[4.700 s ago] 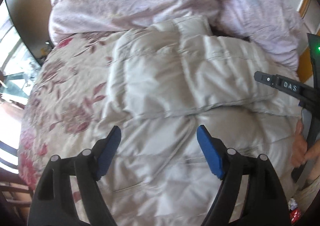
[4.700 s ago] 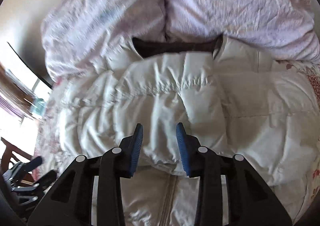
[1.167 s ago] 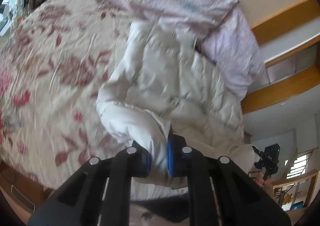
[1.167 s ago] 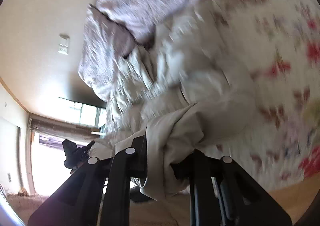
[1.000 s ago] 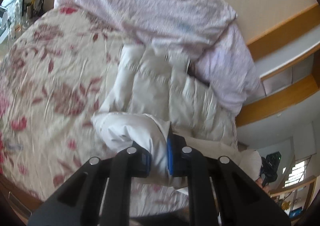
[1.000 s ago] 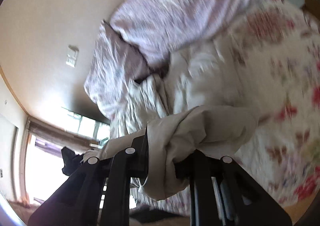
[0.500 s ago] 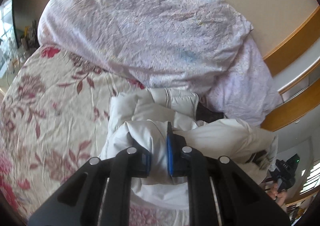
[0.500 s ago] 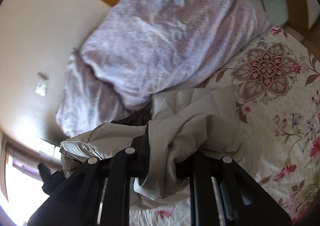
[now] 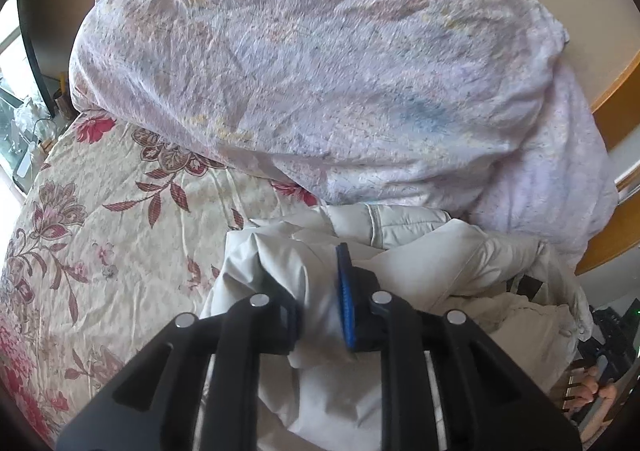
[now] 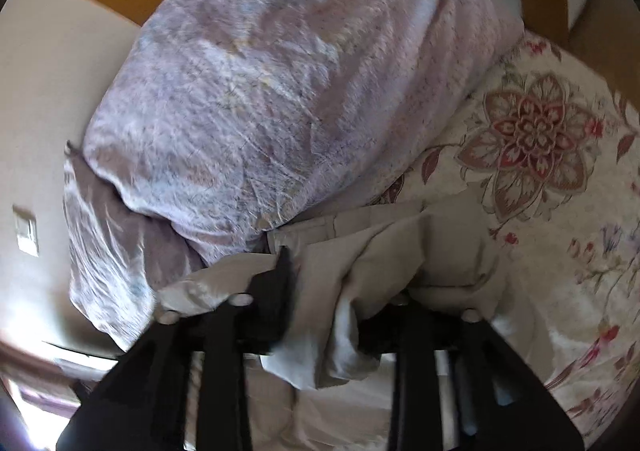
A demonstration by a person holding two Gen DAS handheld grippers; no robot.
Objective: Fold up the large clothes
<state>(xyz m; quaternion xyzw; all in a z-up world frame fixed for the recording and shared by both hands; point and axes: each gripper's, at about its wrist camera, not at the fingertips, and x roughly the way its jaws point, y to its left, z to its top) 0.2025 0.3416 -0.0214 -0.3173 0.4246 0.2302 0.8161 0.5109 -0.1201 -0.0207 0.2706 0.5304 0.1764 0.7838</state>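
A cream padded jacket lies on the floral bedspread, its bottom part doubled up toward the collar by the lilac duvet. My left gripper has parted a little, with a bunch of jacket fabric still between its jaws. My right gripper has its jaws spread wide, with the jacket draped loosely between and over them. The right fingertips are mostly hidden by cloth. The right gripper also shows at the left wrist view's lower right edge.
The crumpled lilac duvet is heaped at the head of the bed right behind the jacket. A wooden bed frame runs on the right. The floral bedspread extends to both sides. A window and clutter are at far left.
Both grippers carried the jacket's bottom edge up toward the collar and lowered it. The jaws of both have since opened from their tight grip on the fabric.
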